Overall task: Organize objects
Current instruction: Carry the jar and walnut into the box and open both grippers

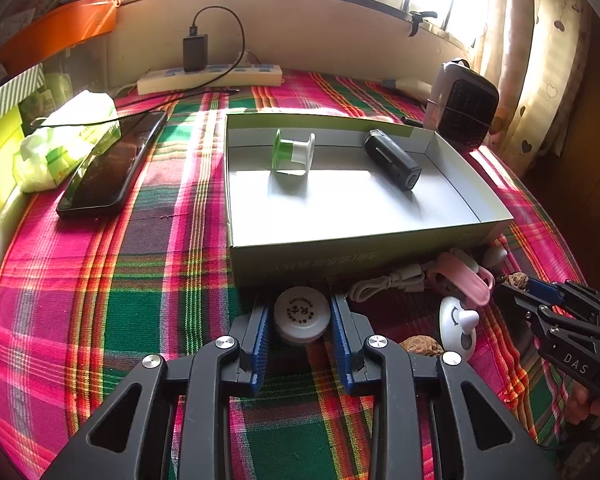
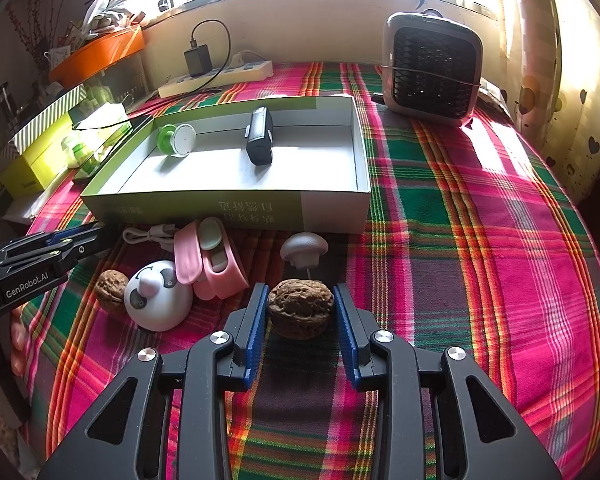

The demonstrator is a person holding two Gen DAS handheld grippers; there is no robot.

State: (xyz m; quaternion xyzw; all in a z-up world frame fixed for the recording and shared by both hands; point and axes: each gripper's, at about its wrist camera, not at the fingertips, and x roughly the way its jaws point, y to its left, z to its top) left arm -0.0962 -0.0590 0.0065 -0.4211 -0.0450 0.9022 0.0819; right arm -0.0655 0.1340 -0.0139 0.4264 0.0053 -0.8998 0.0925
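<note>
Plaid cloth (image 2: pixel 480 208) in pink, green and orange is seen covering the whole work surface. An open cardboard box (image 2: pixel 336 212) is placed at mid-frame in both views; a green-and-white spool (image 1: pixel 293 153) and a black cylindrical device (image 1: pixel 392 159) are contained in it, well apart. A small fan heater (image 2: pixel 432 68) is recorded at the upper right, a power strip (image 1: pixel 210 77) along the far wall, and a dark phone (image 1: pixel 112 164) at the left of the left wrist view. Just in front of the box are noted a pink case (image 2: pixel 210 258), a white panda-faced item (image 2: pixel 158 296), a coiled white cable (image 2: pixel 152 236), a mushroom-shaped piece (image 2: pixel 304 250) and a second walnut (image 2: pixel 110 290). The left gripper (image 1: pixel 302 318) is clamped on a white round jar (image 1: pixel 302 314), both blue pads pressed to its sides. The right gripper (image 2: pixel 302 310) is closed against a walnut (image 2: pixel 301 309), which is held between its pads.
</note>
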